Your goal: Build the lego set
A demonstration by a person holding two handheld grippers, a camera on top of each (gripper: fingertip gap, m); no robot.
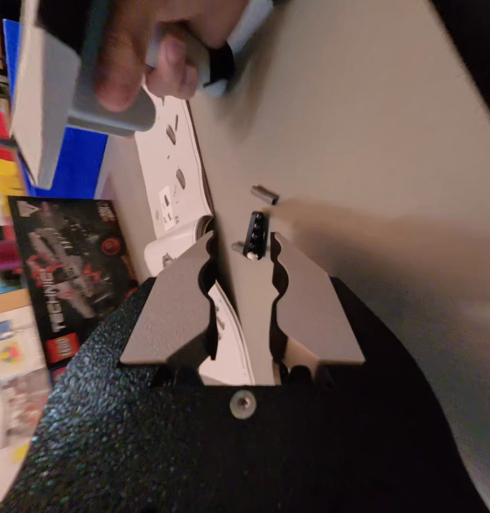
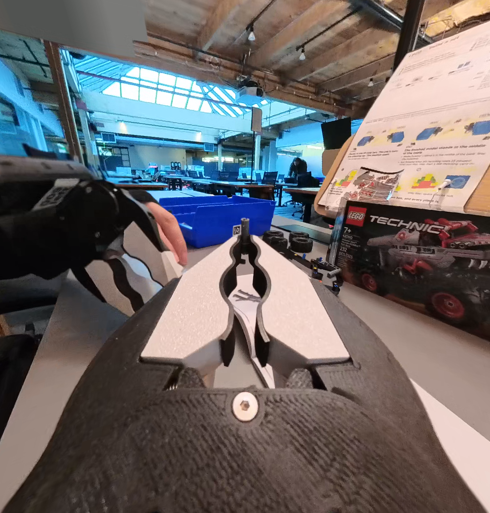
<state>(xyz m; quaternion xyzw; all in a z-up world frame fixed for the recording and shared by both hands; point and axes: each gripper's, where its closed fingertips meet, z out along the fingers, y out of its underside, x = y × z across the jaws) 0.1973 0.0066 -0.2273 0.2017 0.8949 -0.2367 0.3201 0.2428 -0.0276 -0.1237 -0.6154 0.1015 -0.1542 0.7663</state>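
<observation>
Building has barely begun, by the look of it: the left gripper [image 1: 242, 236], jaws spread, hovers over a short black beam [image 1: 255, 234] with pins lying on the table [image 1: 349, 111] beside a loose grey piece [image 1: 264, 194] and the open instruction booklet [image 1: 171, 177]. The right gripper [image 2: 244, 244], jaws pressed together, pinches a dark axle pin [image 2: 244, 231] upright. Four black tyres [image 2: 289, 241], a small black sub-assembly [image 2: 323, 270], the set box [image 2: 421, 263] and a blue bin [image 2: 219, 219] wait beyond. Motion blur smears the left view; the bin's contents are hidden.
</observation>
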